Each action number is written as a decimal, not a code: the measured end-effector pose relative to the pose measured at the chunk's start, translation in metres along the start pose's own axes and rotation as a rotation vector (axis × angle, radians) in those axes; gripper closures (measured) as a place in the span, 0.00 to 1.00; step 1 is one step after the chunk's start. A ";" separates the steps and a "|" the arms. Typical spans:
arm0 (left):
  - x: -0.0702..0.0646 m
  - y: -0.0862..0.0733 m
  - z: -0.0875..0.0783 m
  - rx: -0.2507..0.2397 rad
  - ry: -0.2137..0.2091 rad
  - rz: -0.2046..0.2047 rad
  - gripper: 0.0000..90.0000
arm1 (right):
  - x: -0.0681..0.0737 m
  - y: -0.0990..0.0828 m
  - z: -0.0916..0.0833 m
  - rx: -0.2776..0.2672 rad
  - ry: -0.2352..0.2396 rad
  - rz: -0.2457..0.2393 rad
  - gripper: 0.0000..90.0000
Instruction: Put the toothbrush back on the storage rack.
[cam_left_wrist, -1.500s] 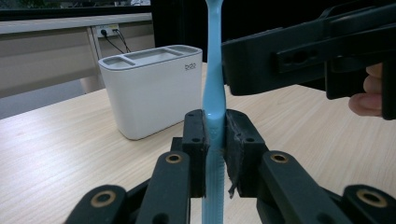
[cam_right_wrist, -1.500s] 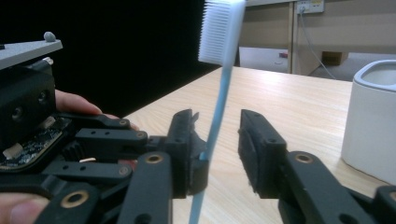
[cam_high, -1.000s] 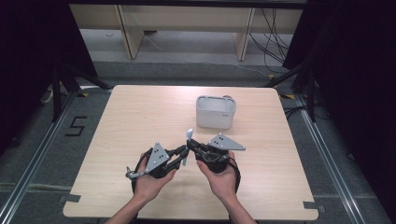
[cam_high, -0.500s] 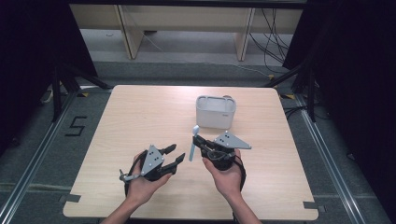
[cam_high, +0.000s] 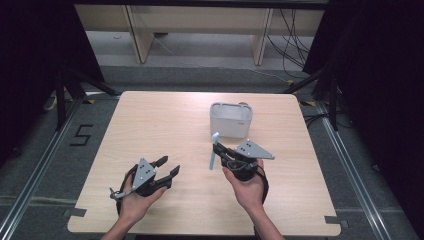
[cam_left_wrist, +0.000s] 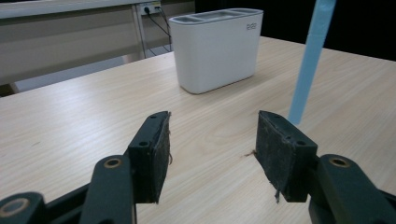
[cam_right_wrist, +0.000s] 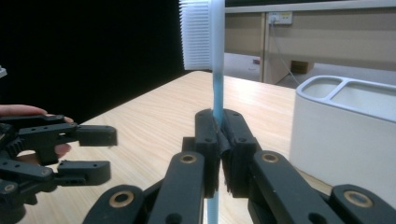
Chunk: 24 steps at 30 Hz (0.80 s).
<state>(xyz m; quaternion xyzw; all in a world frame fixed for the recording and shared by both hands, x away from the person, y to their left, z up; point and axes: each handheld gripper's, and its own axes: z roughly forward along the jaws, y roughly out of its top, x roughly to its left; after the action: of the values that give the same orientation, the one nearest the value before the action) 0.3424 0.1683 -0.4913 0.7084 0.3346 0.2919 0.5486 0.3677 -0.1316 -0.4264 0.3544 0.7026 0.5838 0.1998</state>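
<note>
Toothbrush (cam_right_wrist: 215, 56): pale blue, upright, bristles at top, handle pinched between the pressed-together pads of the right tool (cam_high: 223, 153). Held above the surface (cam_high: 165, 120), near the white holder (cam_high: 230, 120) at its 7 o'clock. Left tool (cam_high: 167, 167): at 9 o'clock of the brush, well apart, jaws just opening, spread, nothing between them.

— We see a pale wooden table (cam_high: 165, 120), matt and grained, under our black claws' rough pads (cam_left_wrist: 161, 154).

— Between our right pads, a smooth light-blue plastic toothbrush (cam_right_wrist: 215, 70); beside them, a matt white plastic holder (cam_right_wrist: 345, 135).
</note>
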 end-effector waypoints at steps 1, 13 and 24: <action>0.002 -0.002 -0.002 0.007 0.009 -0.008 0.49 | -0.001 0.000 -0.001 0.001 -0.009 0.000 0.96; 0.014 -0.017 -0.010 0.000 0.067 -0.069 0.46 | -0.010 0.003 -0.007 -0.006 -0.037 -0.013 0.96; 0.018 -0.025 -0.012 -0.022 0.104 -0.073 0.45 | -0.016 0.005 -0.011 -0.011 -0.062 -0.027 0.96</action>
<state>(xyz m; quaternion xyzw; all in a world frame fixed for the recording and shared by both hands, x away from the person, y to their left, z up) 0.3406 0.1939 -0.5126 0.6735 0.3850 0.3119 0.5485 0.3721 -0.1506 -0.4210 0.3618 0.6974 0.5738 0.2312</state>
